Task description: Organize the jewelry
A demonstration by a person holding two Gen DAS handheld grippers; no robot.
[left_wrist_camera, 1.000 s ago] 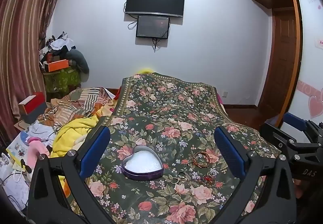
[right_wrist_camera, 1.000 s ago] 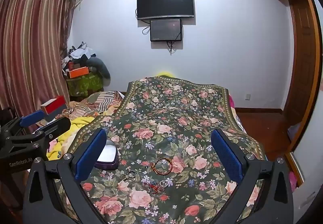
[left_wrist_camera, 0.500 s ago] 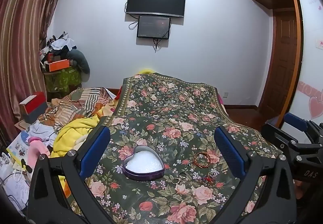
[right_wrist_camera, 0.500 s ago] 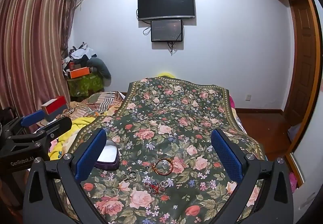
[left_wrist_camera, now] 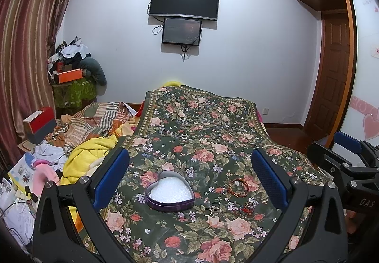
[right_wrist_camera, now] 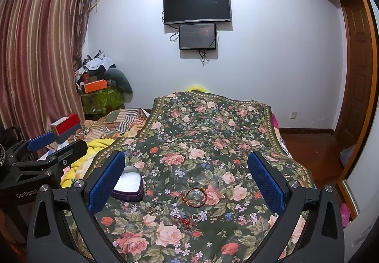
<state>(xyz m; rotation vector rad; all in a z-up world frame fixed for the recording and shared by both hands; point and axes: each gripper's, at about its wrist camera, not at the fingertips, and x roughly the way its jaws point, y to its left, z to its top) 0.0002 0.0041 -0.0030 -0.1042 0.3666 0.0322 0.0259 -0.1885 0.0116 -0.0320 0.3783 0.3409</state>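
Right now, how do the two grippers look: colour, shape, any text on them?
Each gripper, left gripper and right gripper, has a black frame with silver bolts and two long fingers covered by blue textured pads. From the right camera, the left one's side reads "GenRobot"; from the left camera, the right one's side reads "DAS".

Wall television (left_wrist_camera: pixel 184 0), striped curtain (right_wrist_camera: pixel 40 54), yellow blanket (left_wrist_camera: pixel 87 158) beside bed

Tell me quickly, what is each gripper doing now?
Left gripper: open, holding nothing.
Right gripper: open, holding nothing.
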